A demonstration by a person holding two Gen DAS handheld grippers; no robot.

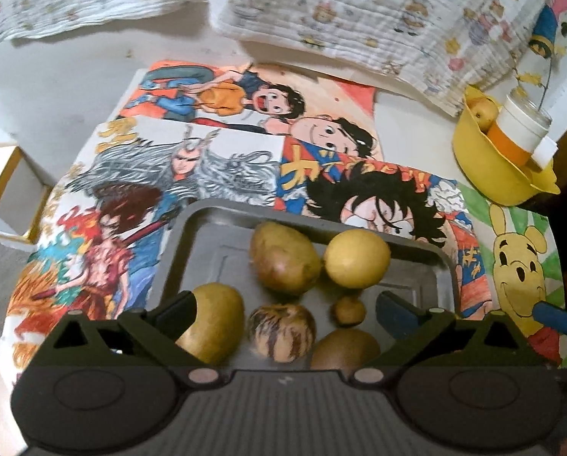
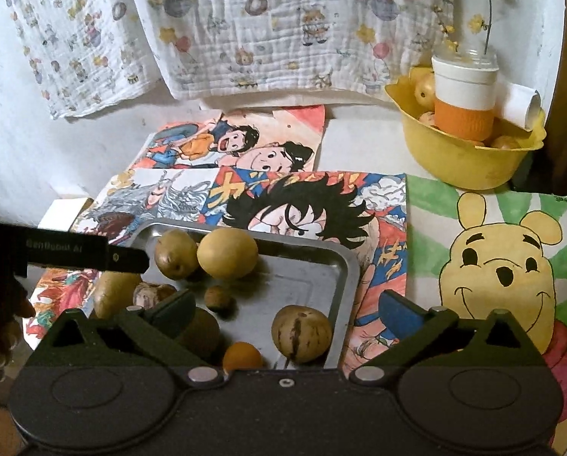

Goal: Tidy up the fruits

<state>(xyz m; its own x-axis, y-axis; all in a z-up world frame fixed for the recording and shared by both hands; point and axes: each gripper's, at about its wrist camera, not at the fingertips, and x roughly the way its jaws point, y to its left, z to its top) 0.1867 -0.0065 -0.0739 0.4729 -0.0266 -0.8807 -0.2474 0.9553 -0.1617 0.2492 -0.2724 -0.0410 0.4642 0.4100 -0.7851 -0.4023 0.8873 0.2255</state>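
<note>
A metal tray holds several fruits: a yellow lemon, a greenish mango, a striped pepino, a small brown fruit, a kiwi and a small orange. My left gripper is open over the tray's near side, empty. My right gripper is open over the tray's near right part, empty. The left gripper shows in the right wrist view at the tray's left.
A yellow bowl at the back right holds fruits and a white-and-orange cup. Cartoon drawings cover the table. Printed cloths hang behind. A white box stands left.
</note>
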